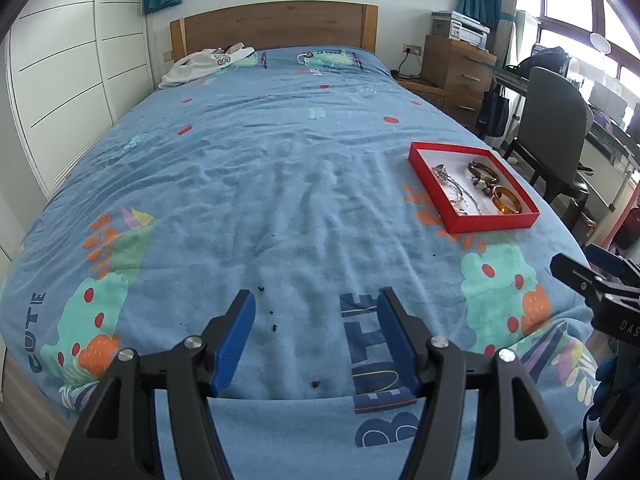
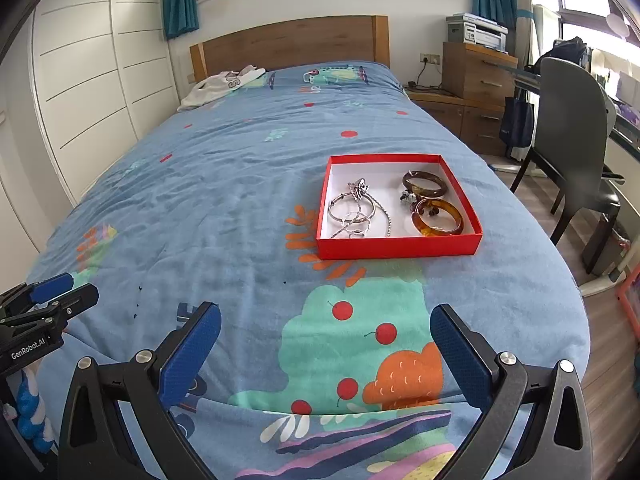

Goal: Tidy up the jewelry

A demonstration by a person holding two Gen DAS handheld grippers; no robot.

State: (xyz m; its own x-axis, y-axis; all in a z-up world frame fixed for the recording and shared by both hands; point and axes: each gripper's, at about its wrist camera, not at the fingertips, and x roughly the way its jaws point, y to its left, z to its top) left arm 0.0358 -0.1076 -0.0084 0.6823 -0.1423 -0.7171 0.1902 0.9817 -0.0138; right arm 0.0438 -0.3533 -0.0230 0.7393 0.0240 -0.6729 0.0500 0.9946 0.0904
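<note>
I hold a two-finger gripper in each hand above the foot end of a bed covered by a blue bedspread [image 2: 240,200] printed with teal trees, red cherries and orange shapes. My left gripper [image 1: 316,336] has its blue-padded jaws spread apart with nothing between them; below it lie a few small dark specks [image 1: 273,320] on the cloth, too small to identify. My right gripper [image 2: 326,356] is also spread wide and empty, hovering over a printed tree. Each gripper shows at the edge of the other's view, side by side and apart.

A shallow red box [image 2: 400,246] with a white inside sits flat on the bedspread, ahead of my right gripper and toward the right side of the bed. It is well apart from both grippers. Inside it, on the left, lies a tangle of silver bangles [image 2: 352,210] and a silver chain [image 2: 386,218] overlapping one another. On the right lie a dark brown bangle [image 2: 424,185] toward the back and an amber bangle [image 2: 437,218] toward the front, with a small cluster of beads [image 2: 410,199] between them.

At the far end stands a wooden headboard [image 2: 288,46], with a white garment [image 2: 222,84] crumpled on the bed near it. A grey chair [image 2: 572,120] stands beside the bed on the right, and a wooden dresser [image 2: 476,72] with a printer [image 2: 476,32] on top stands in the far right corner.
</note>
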